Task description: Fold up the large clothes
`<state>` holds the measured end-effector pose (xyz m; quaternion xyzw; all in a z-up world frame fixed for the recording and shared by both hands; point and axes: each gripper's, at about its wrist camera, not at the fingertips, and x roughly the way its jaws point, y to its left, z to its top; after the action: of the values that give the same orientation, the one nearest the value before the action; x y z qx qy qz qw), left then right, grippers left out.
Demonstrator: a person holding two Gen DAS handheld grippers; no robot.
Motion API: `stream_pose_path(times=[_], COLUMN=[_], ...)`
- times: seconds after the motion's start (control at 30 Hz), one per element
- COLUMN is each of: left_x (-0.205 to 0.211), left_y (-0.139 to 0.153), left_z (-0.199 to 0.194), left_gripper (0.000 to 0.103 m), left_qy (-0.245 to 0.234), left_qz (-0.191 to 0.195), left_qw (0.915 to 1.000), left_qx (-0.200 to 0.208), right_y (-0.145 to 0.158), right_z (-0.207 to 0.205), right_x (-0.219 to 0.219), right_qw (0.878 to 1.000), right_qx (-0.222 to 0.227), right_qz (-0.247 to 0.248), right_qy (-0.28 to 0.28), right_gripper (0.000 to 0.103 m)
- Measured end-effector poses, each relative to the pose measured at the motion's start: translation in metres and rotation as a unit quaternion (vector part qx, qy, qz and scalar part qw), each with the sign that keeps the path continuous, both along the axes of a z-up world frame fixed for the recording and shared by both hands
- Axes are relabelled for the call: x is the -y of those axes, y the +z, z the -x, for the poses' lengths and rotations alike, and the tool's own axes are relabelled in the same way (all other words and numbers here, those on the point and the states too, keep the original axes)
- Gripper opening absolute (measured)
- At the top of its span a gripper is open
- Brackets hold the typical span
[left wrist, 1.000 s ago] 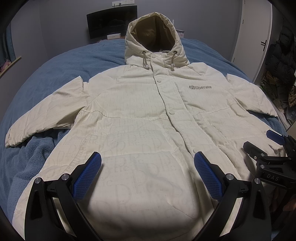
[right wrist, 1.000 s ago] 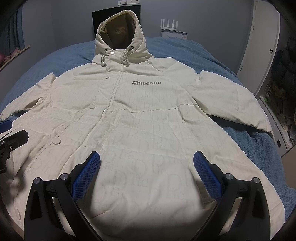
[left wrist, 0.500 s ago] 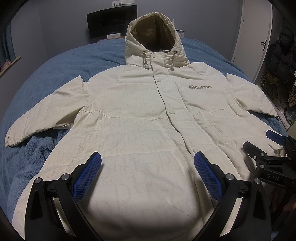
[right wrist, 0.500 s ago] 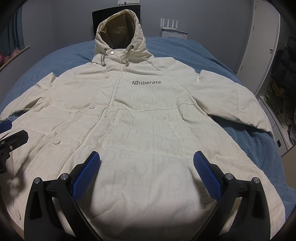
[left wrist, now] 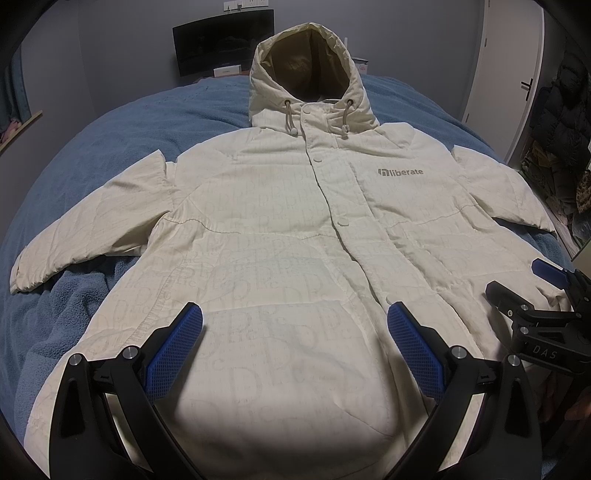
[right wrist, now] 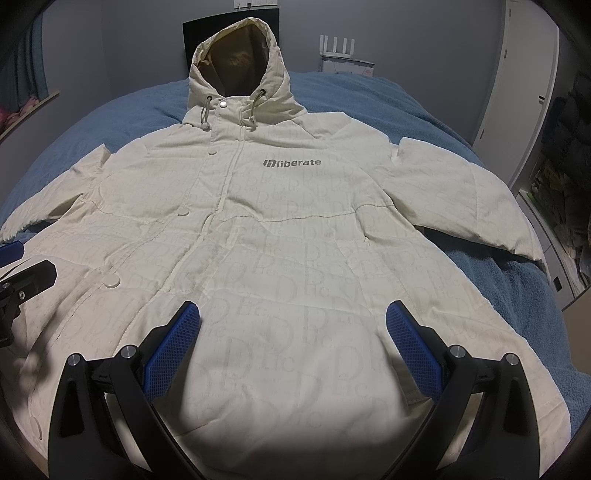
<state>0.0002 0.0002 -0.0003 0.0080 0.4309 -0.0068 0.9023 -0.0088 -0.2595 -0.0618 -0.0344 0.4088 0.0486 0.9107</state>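
Both our grippers, left gripper (left wrist: 294,334) and right gripper (right wrist: 292,332), hover spread wide, empty, over the flat coat (left wrist: 295,229); we'd best pinch each sleeve cuff and fold inward evenly.

**Dim grey bedroom**

A blue fleece blanket (left wrist: 110,129) covers the bed. Against the far grey wall (right wrist: 406,22) stands a dark monitor (left wrist: 221,40), with a white router (right wrist: 338,44) nearby. A white door (left wrist: 506,55) stands right.

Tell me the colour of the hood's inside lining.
Olive-tan, darker than the cream jacket shell; the hood lining shows best in the left wrist view.
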Motion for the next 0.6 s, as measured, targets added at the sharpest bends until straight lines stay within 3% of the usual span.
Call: stream_pose_path(times=[0.6], left_x=[0.0000], left_y=[0.0000], left_z=[-0.0002], left_gripper=[0.097], left_qy=[0.000], left_qz=[0.000], left_qw=[1.0000], left_qx=[-0.001], right_y=[-0.0017], right_z=[-0.0036], right_x=[0.0018], right_qw=[1.000], right_qx=[0.001], right_qz=[-0.002], right_qy=[-0.001], right_gripper=[0.097])
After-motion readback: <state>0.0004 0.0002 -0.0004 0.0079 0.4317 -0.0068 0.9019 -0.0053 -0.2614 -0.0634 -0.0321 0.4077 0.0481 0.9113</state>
